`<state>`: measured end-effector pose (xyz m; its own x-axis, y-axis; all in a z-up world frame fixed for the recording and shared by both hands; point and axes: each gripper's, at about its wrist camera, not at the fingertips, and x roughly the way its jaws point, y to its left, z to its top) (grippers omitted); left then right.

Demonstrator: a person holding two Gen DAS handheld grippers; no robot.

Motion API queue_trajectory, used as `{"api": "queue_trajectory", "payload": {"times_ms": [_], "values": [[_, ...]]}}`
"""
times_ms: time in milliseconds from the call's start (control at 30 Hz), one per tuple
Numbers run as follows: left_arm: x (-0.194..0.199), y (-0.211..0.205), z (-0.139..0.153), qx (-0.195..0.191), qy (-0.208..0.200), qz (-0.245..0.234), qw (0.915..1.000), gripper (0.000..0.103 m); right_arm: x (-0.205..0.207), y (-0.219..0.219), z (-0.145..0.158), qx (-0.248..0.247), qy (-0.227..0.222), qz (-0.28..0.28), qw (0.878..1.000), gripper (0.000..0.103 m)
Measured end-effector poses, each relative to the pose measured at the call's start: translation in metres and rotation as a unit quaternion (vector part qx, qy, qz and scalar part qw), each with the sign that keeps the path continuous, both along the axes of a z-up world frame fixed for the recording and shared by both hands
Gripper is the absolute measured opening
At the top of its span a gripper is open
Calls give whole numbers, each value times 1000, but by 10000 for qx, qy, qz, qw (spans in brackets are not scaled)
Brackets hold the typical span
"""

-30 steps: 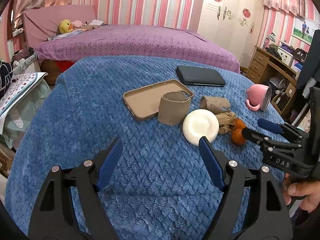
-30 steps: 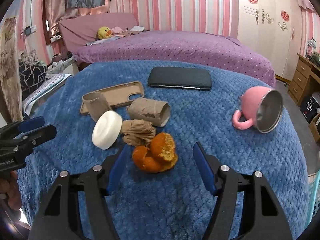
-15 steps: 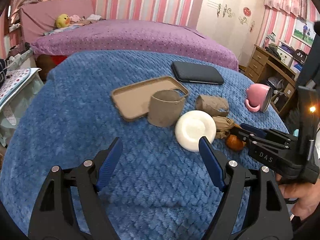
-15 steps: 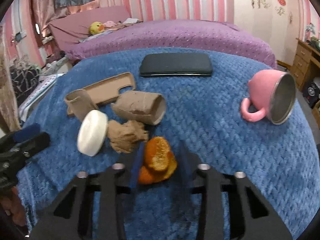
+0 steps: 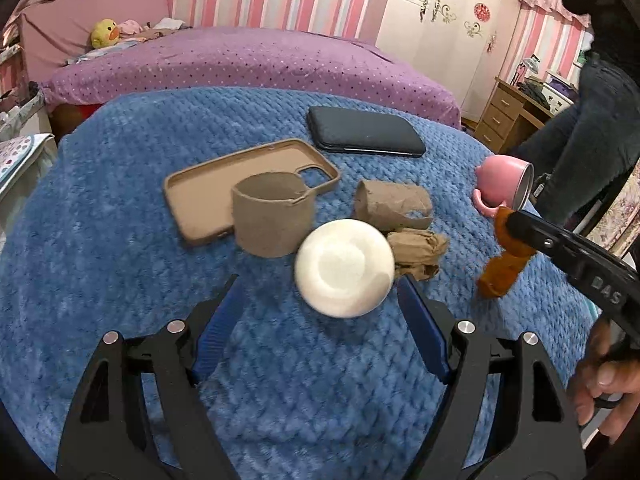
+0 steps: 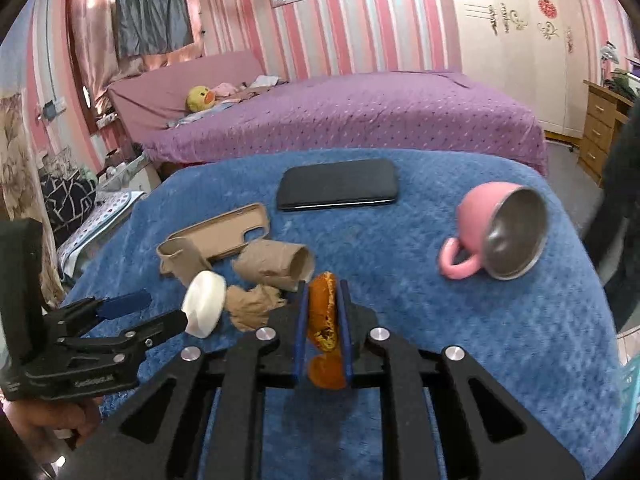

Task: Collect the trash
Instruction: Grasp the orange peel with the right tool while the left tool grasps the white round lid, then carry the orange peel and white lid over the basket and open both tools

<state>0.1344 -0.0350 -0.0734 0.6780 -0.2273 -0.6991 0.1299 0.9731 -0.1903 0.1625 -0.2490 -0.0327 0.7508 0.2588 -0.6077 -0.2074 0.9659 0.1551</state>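
Orange peel (image 6: 322, 312) hangs just above the blue blanket (image 6: 480, 320), pinched between the pads of my right gripper (image 6: 323, 286), whose jaws are still closing on it. From the left wrist view the same peel (image 5: 500, 272) dangles under the right gripper (image 5: 516, 220). My left gripper (image 5: 318, 280) is open, its fingertips flanking the near edge of a white round disc (image 5: 344, 266) without touching it. Behind the disc lie a crumpled brown paper wad (image 5: 416, 248), a lying cardboard tube (image 5: 394, 204) and an upright torn cardboard tube (image 5: 272, 220).
A tan phone case (image 5: 208, 192) and a black phone (image 5: 364, 136) lie farther back. A pink mug (image 5: 504, 184) lies tipped on its side at the right. A purple bed (image 5: 260, 60) lies beyond; a person's legs (image 5: 580, 120) are at the right.
My right gripper has shut on the orange peel and lifted it off the blanket. My left gripper has moved forward to the white disc, still open.
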Motion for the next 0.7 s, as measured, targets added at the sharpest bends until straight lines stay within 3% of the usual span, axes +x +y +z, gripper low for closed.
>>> {"api": "queue_trajectory", "payload": {"times_ms": [233,300,333,533,700], "values": [[22,-18,-14,-60,302,-91,9995,76,-6,-27,2,92,11,-14,10000,14],[26,-21,-17,-130,356,-146,9992,66,-9,-35,6,158,-72,-46,9998,14],[26,-21,-17,-121,338,-138,9993,60,-11,-40,10,195,-144,-69,9997,14],[19,-24,-8,-62,154,-163,9997,60,-19,-59,17,404,-284,-103,9987,15],[-1,-16,17,-81,-212,-95,9997,60,-34,-68,27,337,-461,-183,9982,15]]}}
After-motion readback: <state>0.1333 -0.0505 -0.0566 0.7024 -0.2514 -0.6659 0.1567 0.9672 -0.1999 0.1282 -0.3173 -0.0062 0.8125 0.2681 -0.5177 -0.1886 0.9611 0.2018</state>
